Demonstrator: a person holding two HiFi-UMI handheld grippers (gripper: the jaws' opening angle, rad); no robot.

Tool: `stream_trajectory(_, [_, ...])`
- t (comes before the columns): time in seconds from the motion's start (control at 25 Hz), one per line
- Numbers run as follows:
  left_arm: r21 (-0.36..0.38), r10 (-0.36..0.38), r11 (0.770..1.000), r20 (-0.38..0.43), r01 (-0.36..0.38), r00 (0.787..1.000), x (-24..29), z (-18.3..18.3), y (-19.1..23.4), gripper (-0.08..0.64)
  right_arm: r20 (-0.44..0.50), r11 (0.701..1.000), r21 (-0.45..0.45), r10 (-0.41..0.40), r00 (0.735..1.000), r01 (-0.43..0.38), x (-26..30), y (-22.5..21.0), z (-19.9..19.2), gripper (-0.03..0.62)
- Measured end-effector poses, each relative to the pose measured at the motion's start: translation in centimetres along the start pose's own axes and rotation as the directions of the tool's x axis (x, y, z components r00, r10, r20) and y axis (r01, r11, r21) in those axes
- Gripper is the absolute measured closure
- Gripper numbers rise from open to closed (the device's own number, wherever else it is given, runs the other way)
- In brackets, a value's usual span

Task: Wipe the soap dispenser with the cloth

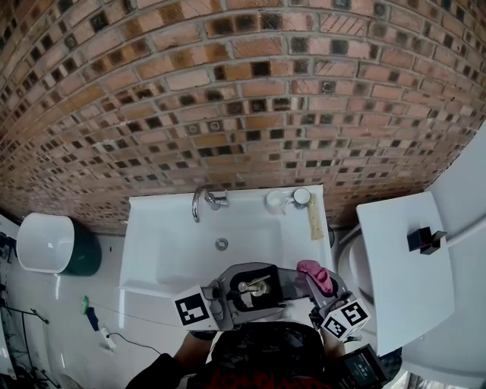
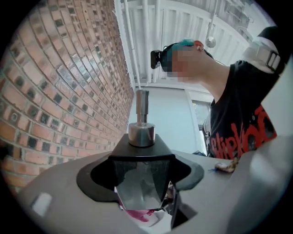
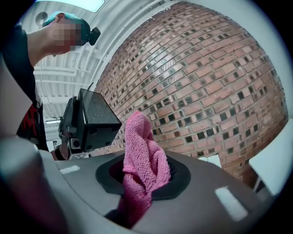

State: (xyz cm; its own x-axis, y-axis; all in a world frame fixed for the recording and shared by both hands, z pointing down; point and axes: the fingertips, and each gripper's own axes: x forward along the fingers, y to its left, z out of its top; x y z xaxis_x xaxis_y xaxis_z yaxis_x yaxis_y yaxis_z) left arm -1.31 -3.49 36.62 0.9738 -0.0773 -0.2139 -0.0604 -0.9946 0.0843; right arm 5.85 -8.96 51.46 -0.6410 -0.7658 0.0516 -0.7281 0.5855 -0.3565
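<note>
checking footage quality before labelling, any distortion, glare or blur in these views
Head view: strong fisheye, brick wall courses bow, light even, nothing smeared. Left gripper view: black round vignette, soap dispenser sharp, its glossy face mirroring the surroundings. Right gripper view: the wall bulges like a ball, pink cloth crisp, ceiling light panel blown white.

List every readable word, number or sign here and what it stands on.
"Slipk": red print on the person's black T-shirt, the rest cut off.
Left marker cube and right marker cube: black-and-white square patterns, no letters.
On the soap dispenser: no label in view.
</note>
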Motion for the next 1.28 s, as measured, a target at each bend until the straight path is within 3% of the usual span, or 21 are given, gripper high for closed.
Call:
stream_trajectory(0.4, [-0.01, -0.004, 1.0, -0.048, 0.003, 0.999, 0.0, -1.3, 0.3, 0.252, 0.024, 1.0, -0.008, 0.001, 1.0, -0.001, -0.3, 0.5, 1.4, 0.511])
stream_trajectory(0.56, [-0.001, -0.049, 0.999, -0.098, 0.049, 0.994, 0.6, -2.5, -0.4, 0.252, 0.04, 1.0, -0.006, -0.006, 0.999, 0.006, -0.7, 0.3, 2.1, 0.509])
stream_trajectory(0.64, [0.032, -0.088, 0.995, -0.191, 0.096, 0.978, 1.0, -4.1, -1.3, 0.252, 0.049, 1.0, 0.006, -0.006, 0.999, 0.006, -0.9, 0.3, 2.6, 0.509])
stream_trajectory(0.8, [0.08, -0.153, 0.977, -0.379, 0.198, 0.912, 1.7, -8.2, -3.7, 0.252, 0.103, 0.998, 0.054, 0.023, 0.994, -0.029, -1.7, 1.0, 4.5, 0.509])
stream_trajectory(0.92, [0.083, -0.181, 0.963, -0.499, 0.255, 0.847, 1.9, -11.5, -5.0, 0.252, 0.185, 0.988, 0.079, 0.119, 0.976, -0.135, -2.0, 2.4, 6.5, 0.509])
stream_trajectory(1.0, [0.072, -0.214, 0.952, -0.533, 0.296, 0.819, 2.1, -12.7, -6.0, 0.252, 0.235, 0.968, 0.099, 0.202, 0.951, -0.23, -2.4, 3.6, 7.5, 0.509])
stream_trajectory(1.12, [0.055, -0.229, 0.95, -0.546, 0.307, 0.806, 2.1, -13.5, -6.7, 0.252, 0.251, 0.946, 0.086, 0.283, 0.926, -0.312, -2.8, 5.3, 7.7, 0.509])
stream_trajectory(1.28, [0.065, -0.218, 0.953, -0.531, 0.296, 0.819, 2.1, -13.0, -6.3, 0.252, 0.241, 0.911, 0.085, 0.375, 0.895, -0.405, -2.6, 6.8, 6.9, 0.509])
